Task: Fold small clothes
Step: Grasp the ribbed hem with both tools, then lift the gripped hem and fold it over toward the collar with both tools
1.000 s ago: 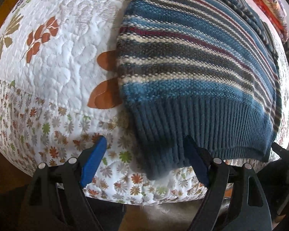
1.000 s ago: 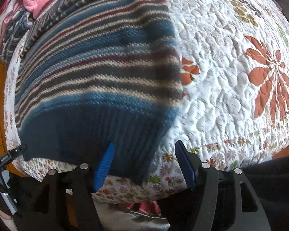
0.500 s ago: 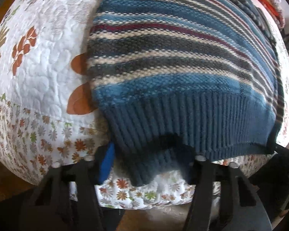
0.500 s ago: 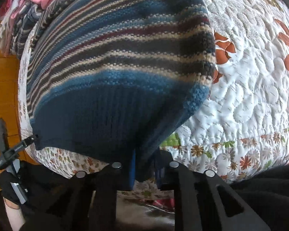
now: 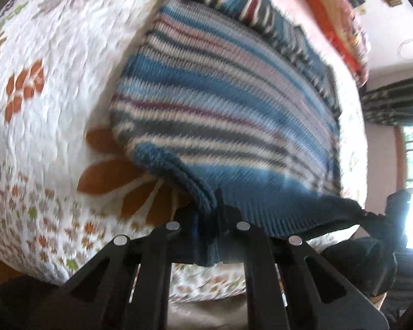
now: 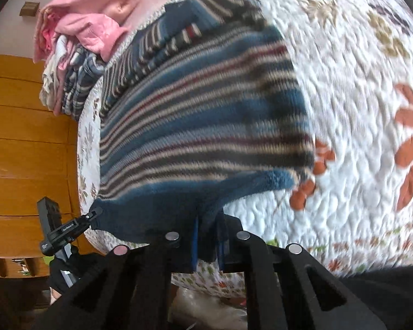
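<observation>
A striped blue knit sweater lies on a white floral quilt, its ribbed hem toward me. My left gripper is shut on the hem's left corner, which is lifted off the quilt. In the right wrist view the same sweater spreads ahead, and my right gripper is shut on the hem's right corner. The other gripper shows at the left of that view, holding the far hem corner. Both views are motion-blurred.
A stack of folded clothes with a pink garment on top sits at the back of the quilt. Orange and red fabric lies at the far right. A wooden cabinet stands left of the bed.
Both grippers went from open beside the hem to shut on its corners. The hem has since been lifted off the quilt and pulled up, with the views tilting.
</observation>
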Demonstrator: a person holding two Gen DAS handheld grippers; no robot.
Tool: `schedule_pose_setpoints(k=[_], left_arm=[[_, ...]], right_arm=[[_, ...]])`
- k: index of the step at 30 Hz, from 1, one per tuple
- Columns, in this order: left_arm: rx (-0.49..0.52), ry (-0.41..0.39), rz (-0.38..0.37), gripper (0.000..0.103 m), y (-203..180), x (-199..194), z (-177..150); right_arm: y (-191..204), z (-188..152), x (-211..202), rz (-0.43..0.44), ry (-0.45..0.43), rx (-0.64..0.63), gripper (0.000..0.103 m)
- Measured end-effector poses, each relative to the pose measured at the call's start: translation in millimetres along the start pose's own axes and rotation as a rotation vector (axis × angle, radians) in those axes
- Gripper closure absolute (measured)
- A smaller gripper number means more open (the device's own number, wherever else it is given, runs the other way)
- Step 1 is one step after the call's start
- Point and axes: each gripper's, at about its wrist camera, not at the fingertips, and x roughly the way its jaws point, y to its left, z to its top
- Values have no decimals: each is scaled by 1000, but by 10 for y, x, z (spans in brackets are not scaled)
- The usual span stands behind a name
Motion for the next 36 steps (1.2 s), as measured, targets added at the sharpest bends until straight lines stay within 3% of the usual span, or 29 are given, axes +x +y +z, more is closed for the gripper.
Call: schedule_pose_setpoints(k=[8, 19, 27, 33, 36], left_arm=[[5, -88, -18, 95, -96, -186, 722], [-48, -28, 3, 95, -5, 323, 1538], [-91, 36, 8, 90, 81, 734, 1818], [-196, 62, -66, 86, 154, 752, 1959], [-254, 72, -117, 75, 212, 691, 2002]], right_arm=[[299, 633, -51, -62, -31, -54, 93], [374, 1597, 371, -79, 11, -26, 93], [165, 1931, 718, -70, 66, 35, 93], [30, 2052, 787, -14, 95, 100, 89], [-83, 2079, 759, 31, 109, 155, 87]])
